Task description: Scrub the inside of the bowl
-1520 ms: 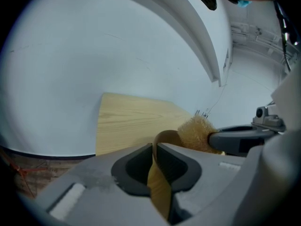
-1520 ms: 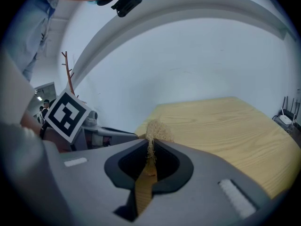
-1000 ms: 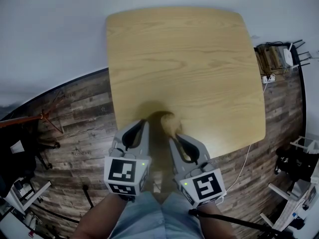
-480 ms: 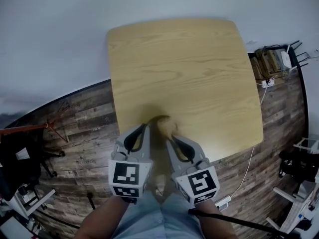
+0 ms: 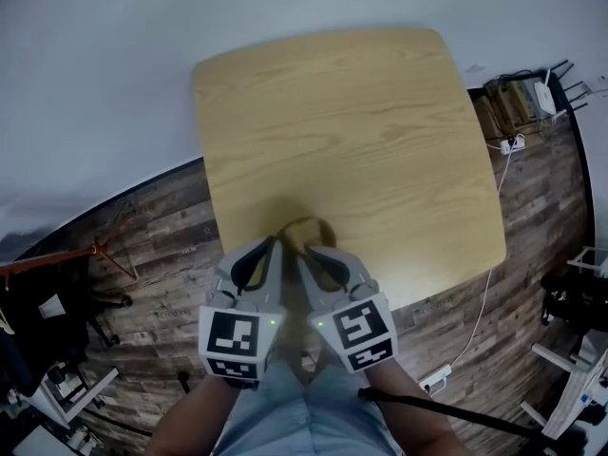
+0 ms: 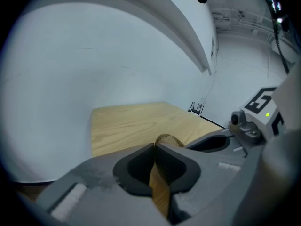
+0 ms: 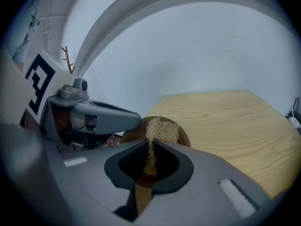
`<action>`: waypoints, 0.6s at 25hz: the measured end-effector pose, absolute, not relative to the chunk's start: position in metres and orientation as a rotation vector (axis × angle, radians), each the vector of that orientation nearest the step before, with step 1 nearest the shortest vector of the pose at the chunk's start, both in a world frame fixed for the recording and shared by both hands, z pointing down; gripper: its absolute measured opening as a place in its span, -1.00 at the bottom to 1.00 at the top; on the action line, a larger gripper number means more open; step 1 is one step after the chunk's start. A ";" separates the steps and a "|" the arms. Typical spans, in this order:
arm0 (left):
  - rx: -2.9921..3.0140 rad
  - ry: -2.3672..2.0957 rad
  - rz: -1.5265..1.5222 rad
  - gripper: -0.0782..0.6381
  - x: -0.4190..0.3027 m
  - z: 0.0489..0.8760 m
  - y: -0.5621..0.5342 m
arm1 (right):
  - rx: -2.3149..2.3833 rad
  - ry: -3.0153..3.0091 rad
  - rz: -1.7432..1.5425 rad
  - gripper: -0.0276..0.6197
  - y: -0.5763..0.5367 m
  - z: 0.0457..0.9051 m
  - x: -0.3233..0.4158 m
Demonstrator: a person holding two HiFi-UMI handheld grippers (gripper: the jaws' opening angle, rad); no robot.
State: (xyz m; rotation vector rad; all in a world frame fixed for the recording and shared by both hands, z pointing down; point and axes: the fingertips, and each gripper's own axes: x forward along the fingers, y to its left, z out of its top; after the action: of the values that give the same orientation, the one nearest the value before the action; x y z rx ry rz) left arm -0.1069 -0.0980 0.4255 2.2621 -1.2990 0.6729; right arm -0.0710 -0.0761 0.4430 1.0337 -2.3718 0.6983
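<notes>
A small wooden bowl [image 5: 310, 232] sits near the front edge of the wooden table [image 5: 361, 131]. My left gripper [image 5: 269, 246] is at the bowl's left side, and in the left gripper view it [image 6: 154, 148] is shut on the bowl's [image 6: 170, 141] thin rim. My right gripper [image 5: 310, 254] is close beside it at the bowl's near side. In the right gripper view it [image 7: 151, 145] is shut on a tuft of pale fibrous scrubber [image 7: 162, 129], which sticks up in front of the bowl [image 7: 184, 134]. The bowl's inside is mostly hidden.
The table stands against a white wall [image 5: 285, 8]. Dark plank floor [image 5: 161, 226] lies to both sides. A power strip and cables [image 5: 518, 103] lie on the floor at the right, and chair and stand legs [image 5: 66, 378] at the lower left.
My right gripper has moved left and now sits close against the left gripper. The bowl stays at the table's front edge, held by the left gripper.
</notes>
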 end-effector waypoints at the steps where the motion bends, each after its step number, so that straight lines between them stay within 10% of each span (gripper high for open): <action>1: 2.270 -1.295 0.676 -0.71 -0.106 0.425 -0.099 | 1.010 -2.381 0.711 -0.83 -0.075 0.444 -0.074; 15: 2.328 -1.289 0.716 -0.71 -0.103 0.425 -0.101 | 0.728 -2.469 0.755 -0.83 -0.051 0.444 -0.092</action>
State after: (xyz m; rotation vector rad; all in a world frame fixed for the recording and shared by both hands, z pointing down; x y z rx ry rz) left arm -0.1033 -0.1007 0.4252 2.3283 -1.2890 0.7159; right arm -0.0920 -0.0506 0.4438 0.7279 -2.4686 0.7550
